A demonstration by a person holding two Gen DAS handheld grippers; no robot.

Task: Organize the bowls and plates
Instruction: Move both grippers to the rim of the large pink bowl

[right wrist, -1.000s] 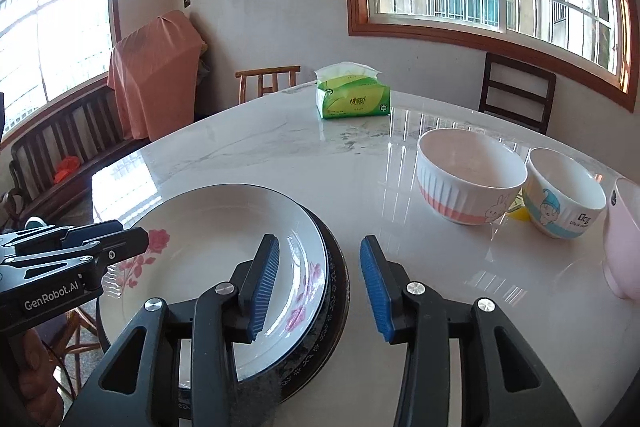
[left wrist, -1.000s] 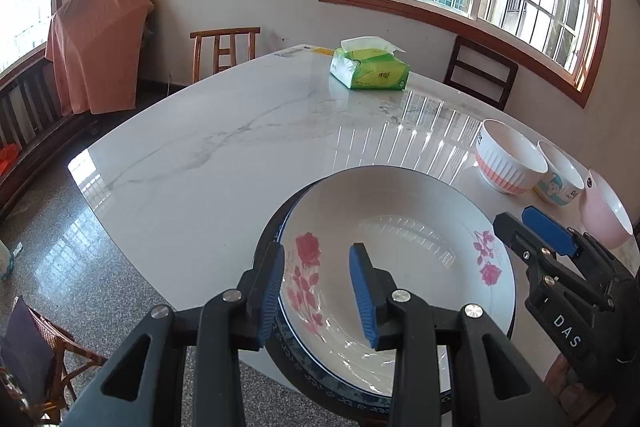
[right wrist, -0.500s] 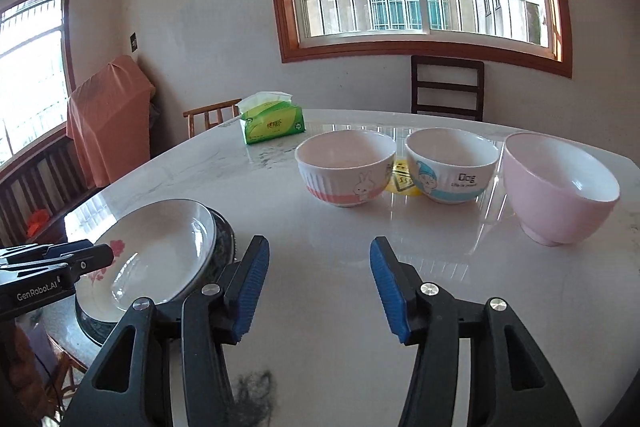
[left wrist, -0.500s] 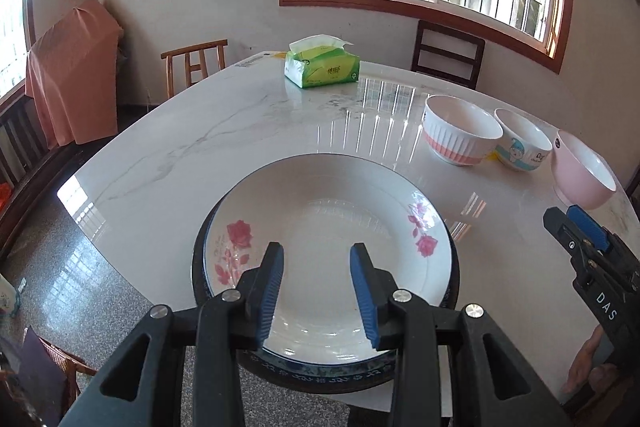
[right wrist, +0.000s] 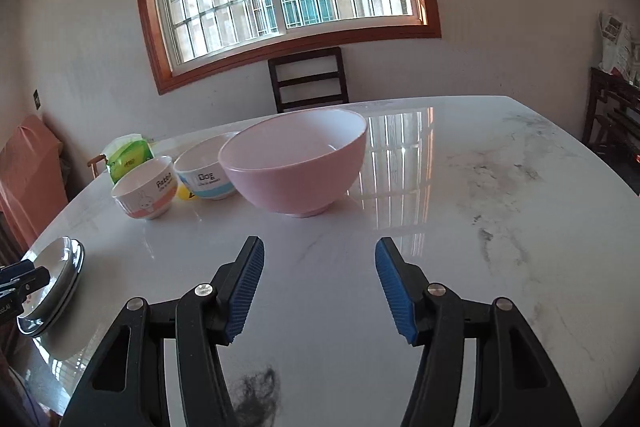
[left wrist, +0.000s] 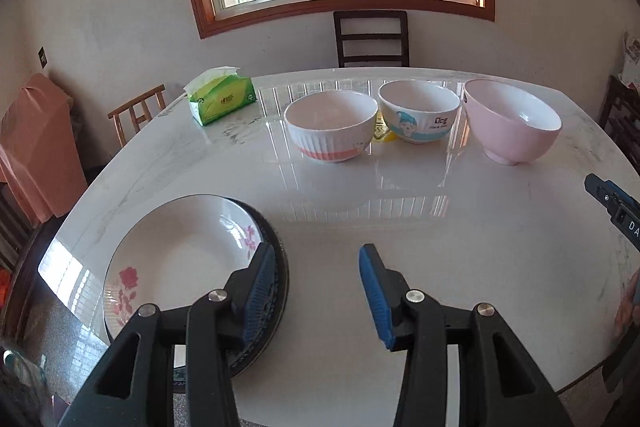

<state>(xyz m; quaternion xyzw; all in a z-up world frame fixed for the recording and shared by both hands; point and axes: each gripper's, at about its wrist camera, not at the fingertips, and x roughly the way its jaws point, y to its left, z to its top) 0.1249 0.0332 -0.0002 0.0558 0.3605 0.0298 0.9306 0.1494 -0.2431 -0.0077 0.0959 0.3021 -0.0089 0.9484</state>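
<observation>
Plates: floral plate (left wrist: 180, 259) sits stacked on a dark-rimmed plate (left wrist: 280, 267) at the near left corner of the bench (left wrist: 400, 227), close to its edge. Bowls stand in a row at the far side: ribbed bowl (left wrist: 331, 131), cartoon bowl (left wrist: 418, 117), pink bowl (left wrist: 512, 125), each just beside the next.

Left gripper (left wrist: 316, 291): jaws opening, nothing between them, over bare bench just right of the plates. Right gripper (right wrist: 319, 287): jaws opening, empty, facing the pink bowl (right wrist: 294, 161).

Risks, as judged:
- Glossy bench, smooth round bowl wall: a rim pinch may slip or tip the bowl.
- Pushing the pink bowl could knock it into its neighbour.
- The left gripper's near finger could nudge the plate stack off the edge.
</observation>
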